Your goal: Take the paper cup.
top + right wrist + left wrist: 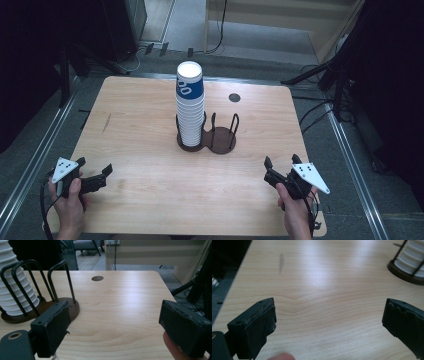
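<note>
cup stack (189,102) stands upright in left bay of wire holder (220,135), mid table (150,185); right bay empty; right claw (283,167) wide, nothing held, slightly nearer, stack ahead-left of it; left claw (95,172) wide too, stack ahead-right

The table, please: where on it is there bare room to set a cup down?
The table is bare left of the cup stack, right of the holder toward the hole, and between the left gripper and right gripper. It is crowded around the holder at the centre.
</note>
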Available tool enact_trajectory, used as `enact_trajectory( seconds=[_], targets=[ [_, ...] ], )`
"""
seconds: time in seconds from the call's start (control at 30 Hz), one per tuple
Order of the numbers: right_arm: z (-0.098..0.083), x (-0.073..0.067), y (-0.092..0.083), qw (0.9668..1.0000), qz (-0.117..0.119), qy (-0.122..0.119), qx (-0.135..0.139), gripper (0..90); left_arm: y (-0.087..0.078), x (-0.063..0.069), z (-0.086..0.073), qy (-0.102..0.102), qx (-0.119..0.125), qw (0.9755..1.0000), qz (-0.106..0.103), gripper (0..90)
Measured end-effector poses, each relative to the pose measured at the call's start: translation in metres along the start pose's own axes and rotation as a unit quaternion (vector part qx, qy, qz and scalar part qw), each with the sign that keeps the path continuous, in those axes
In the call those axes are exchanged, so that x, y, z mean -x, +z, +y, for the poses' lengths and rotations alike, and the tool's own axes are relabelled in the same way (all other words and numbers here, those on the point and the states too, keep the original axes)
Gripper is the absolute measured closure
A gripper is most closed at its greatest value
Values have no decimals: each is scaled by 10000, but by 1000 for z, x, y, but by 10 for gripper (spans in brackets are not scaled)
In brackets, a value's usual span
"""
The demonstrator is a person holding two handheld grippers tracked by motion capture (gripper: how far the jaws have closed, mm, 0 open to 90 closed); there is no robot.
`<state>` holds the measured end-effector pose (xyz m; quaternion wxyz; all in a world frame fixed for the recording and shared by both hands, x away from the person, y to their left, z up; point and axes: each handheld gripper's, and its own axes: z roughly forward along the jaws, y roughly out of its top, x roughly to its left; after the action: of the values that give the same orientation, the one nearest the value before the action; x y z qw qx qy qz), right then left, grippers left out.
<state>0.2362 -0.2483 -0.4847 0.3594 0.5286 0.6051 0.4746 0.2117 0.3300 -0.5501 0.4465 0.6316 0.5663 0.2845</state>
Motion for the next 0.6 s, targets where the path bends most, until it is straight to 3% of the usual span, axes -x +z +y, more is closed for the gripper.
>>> enact_trajectory(
  seconds=[0.1, 0.6],
  targets=[
    [4, -7, 1, 10000, 63, -60, 13, 104, 1, 3, 0, 129, -33, 9999, 25, 1],
    [26, -43, 9, 9989, 400, -212, 138, 104, 2, 4, -1, 163, -48, 9999, 0, 1]
  ],
)
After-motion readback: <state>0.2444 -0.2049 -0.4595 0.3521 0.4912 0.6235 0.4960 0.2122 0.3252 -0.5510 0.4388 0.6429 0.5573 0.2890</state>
